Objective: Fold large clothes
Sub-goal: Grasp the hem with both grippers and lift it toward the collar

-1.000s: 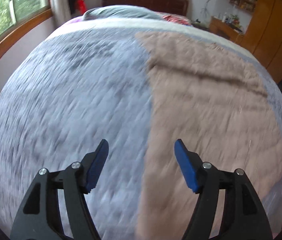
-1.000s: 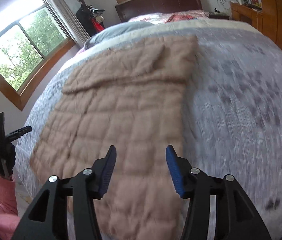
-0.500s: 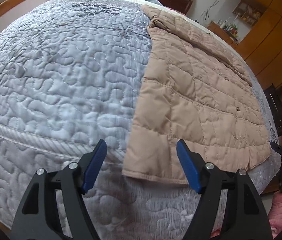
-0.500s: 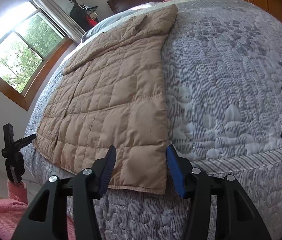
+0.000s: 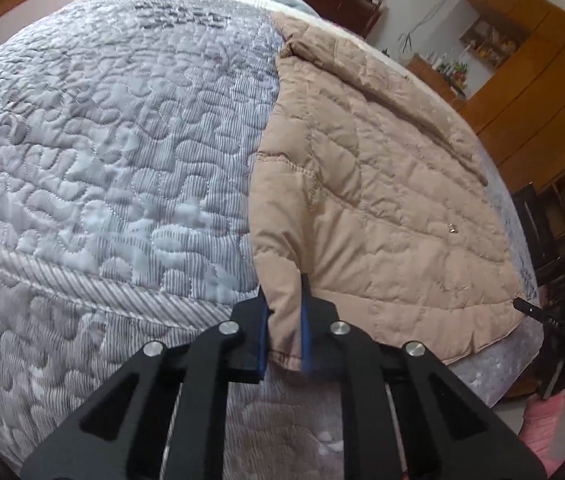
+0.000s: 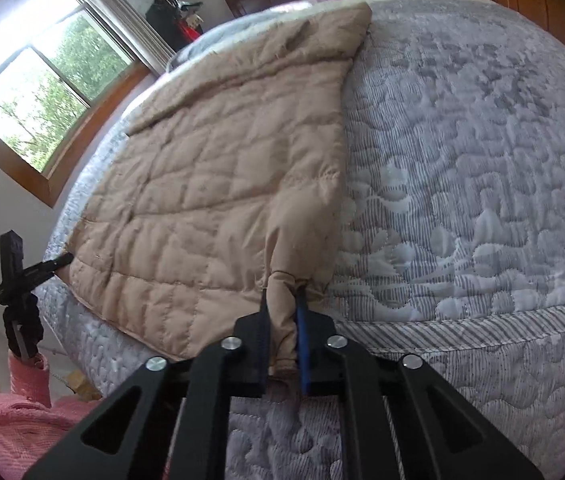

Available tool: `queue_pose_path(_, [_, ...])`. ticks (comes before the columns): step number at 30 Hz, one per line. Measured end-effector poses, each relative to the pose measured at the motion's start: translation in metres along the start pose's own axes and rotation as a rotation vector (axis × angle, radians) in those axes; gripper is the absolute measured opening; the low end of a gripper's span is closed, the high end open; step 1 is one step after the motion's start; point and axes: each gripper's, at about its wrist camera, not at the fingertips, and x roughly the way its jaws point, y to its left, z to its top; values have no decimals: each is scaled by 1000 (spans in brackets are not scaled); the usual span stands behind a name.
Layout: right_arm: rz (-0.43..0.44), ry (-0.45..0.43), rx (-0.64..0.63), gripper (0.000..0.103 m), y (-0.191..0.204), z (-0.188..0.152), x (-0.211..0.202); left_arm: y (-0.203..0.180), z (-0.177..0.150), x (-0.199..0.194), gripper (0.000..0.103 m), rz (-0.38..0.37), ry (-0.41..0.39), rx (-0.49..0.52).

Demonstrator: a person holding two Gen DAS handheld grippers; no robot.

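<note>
Coat flat on bed, hem at near edge, long axis running away from fingers toward headboard.

Left gripper: fingers closing, clamped on hem corner at coat's left edge.

Right gripper: fingers closing, pinching hem corner at coat's right edge, cloth bunched between.

Both hands equally near hem. Likely next: lift hem, carry away toward collar.

No containers in view.

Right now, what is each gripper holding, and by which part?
Both hold the tan quilted coat: left gripper closing on one near hem corner, right gripper pinching the other.
</note>
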Motion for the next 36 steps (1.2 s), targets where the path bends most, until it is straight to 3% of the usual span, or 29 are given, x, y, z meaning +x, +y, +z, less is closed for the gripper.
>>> queue_pose_path(6, [22, -50, -18, 8, 4, -7, -28, -11, -11, -25, 10, -17, -20, 47])
queue_pose_path(12, [-33, 27, 6, 8, -9, -15, 1, -2, -27, 7, 11, 47, 43, 48])
queue_pose_path(20, [-24, 21, 14, 8, -10, -13, 5, -10, -26, 4, 10, 62, 22, 82])
queue_pose_path(28, [52, -99, 23, 8, -3, 13, -39, -24, 3, -36, 10, -61, -79, 105])
queue_pose_path(36, [70, -139, 1, 8, 0, 76, -49, -43, 61, -36, 10, -81, -132, 135])
